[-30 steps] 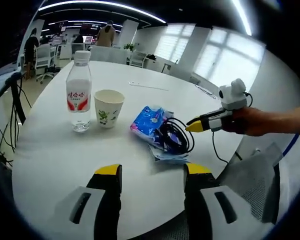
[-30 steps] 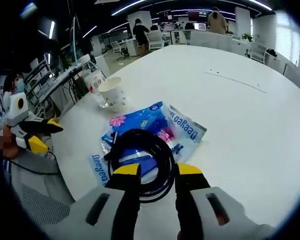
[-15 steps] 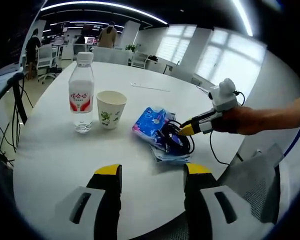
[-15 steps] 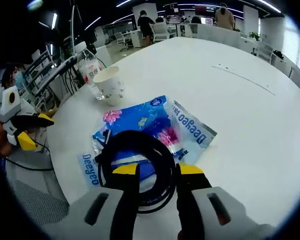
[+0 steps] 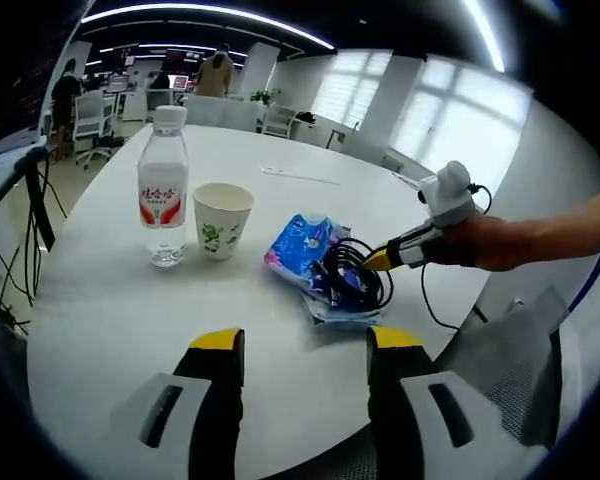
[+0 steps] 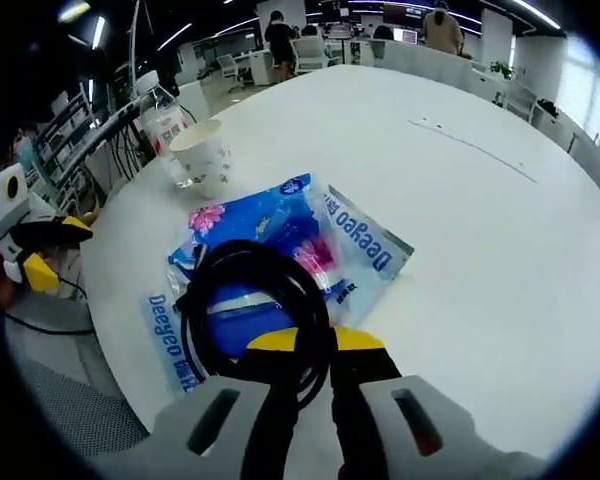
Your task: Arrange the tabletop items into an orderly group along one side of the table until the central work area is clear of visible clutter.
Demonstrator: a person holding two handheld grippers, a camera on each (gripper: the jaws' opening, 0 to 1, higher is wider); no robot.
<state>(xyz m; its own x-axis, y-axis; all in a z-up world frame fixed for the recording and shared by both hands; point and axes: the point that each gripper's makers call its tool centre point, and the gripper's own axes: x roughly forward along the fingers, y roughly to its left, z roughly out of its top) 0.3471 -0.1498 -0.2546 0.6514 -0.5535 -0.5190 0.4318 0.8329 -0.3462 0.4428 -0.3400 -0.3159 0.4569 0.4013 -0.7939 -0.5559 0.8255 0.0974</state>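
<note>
**Cable pinched at the near edge of a white round surface**

The right hand-held gripper [image 6: 316,342] is clenched on the black coiled cable [image 6: 248,300], which lies on blue tissue packs [image 6: 310,235] near the edge of the white surface [image 6: 480,230]. The left hand-held gripper [image 5: 305,345] hovers released above the surface. A water bottle [image 5: 161,190] and paper cup [image 5: 221,218] stand side by side, left of the packs. Behind them: an open office with desks, chairs, ceiling light strips and bright windows.

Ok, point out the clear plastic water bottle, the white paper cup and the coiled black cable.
clear plastic water bottle [image 5: 161,192], left gripper view, red label
white paper cup [image 5: 221,222], left gripper view, side wall
coiled black cable [image 6: 225,262], right gripper view, upper loop
</note>
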